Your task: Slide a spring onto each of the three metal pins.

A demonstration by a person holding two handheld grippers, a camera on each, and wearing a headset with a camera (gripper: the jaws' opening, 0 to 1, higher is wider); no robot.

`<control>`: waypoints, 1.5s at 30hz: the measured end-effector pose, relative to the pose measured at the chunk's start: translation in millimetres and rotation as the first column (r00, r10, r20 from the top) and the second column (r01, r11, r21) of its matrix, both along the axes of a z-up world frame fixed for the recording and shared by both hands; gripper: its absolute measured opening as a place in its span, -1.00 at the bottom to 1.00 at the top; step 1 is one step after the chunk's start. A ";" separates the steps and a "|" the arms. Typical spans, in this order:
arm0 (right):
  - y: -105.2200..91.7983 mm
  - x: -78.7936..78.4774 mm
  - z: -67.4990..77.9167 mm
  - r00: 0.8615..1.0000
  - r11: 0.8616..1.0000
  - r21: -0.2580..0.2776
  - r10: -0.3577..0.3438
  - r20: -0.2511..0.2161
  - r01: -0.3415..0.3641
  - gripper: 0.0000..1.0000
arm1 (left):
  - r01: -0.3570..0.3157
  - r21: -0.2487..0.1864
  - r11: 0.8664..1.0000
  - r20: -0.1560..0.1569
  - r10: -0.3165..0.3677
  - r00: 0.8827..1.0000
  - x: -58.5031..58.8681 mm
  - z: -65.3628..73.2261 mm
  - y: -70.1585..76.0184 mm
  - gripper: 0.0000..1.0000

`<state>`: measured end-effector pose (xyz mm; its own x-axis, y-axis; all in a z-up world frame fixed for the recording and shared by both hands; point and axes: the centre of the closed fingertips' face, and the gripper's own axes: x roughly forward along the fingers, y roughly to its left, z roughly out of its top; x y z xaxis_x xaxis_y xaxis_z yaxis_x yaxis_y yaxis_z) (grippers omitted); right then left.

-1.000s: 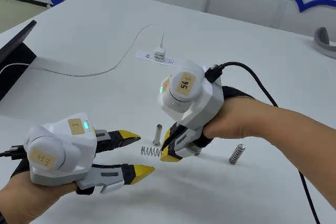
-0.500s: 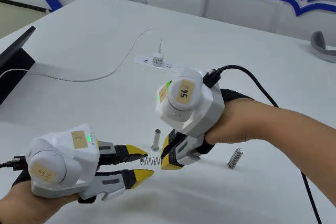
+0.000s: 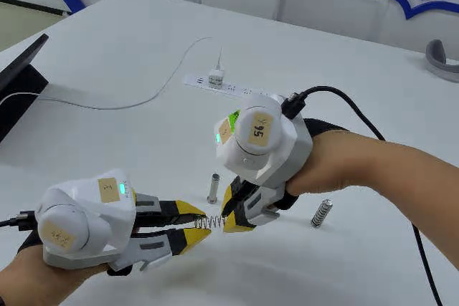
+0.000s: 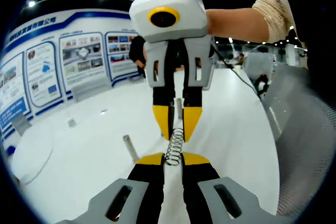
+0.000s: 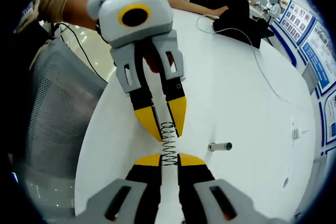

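A small steel spring (image 3: 212, 221) hangs just above the white table, stretched between my two grippers. My left gripper (image 3: 206, 223) comes in from the lower left, shut on one end of it. My right gripper (image 3: 231, 218) reaches down from the right, shut on the other end. In the left gripper view the spring (image 4: 175, 145) runs from my own jaws up to the right gripper (image 4: 177, 124). A bare metal pin (image 3: 214, 188) stands upright just behind the spring. A second spring (image 3: 322, 213) leans on the table to the right.
A white power strip (image 3: 215, 80) with a plug and a thin white cable (image 3: 168, 80) lies further back. A dark screen (image 3: 18, 77) sits at the left edge, a grey curved object (image 3: 445, 59) at the far right. The table (image 3: 107, 141) is white.
The spring has come up off the table in the right gripper. The left gripper has moved in towards it and its jaws have shut on the spring's free end.
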<state>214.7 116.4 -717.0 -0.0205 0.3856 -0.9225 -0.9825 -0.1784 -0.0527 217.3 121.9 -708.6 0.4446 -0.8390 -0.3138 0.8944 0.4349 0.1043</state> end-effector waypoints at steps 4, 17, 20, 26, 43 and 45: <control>-1.3 0.2 0.6 1.000 1.000 0.001 -0.003 -0.004 0.003 -0.75 | 0.008 -0.004 1.000 0.002 -0.008 1.000 -1.2 1.7 -1.6 -0.79; -5.4 -0.2 -5.9 0.999 1.000 0.000 -0.012 -0.032 0.012 -0.72 | 0.034 -0.026 0.999 -0.002 -0.034 0.999 -5.4 7.6 -5.8 -0.80; -6.6 1.0 -6.8 0.999 1.000 0.006 -0.021 -0.036 0.021 -0.71 | 0.033 -0.046 0.998 -0.006 -0.033 0.999 -5.5 11.2 -5.2 -0.80; -6.0 1.4 -4.6 0.999 0.999 0.037 -0.028 -0.040 0.030 -0.74 | 0.030 -0.051 0.998 -0.008 -0.030 1.000 -3.9 10.6 -4.2 -0.80; 12.3 -4.0 25.8 0.999 0.994 0.100 -0.030 -0.038 0.033 -0.74 | 0.010 -0.042 0.999 -0.027 -0.011 1.000 -1.7 2.7 -1.1 -0.80; 15.2 -5.0 28.2 0.999 0.994 0.108 -0.029 -0.040 0.033 -0.74 | 0.009 -0.038 0.999 -0.025 -0.010 1.000 -1.3 2.2 -0.8 -0.80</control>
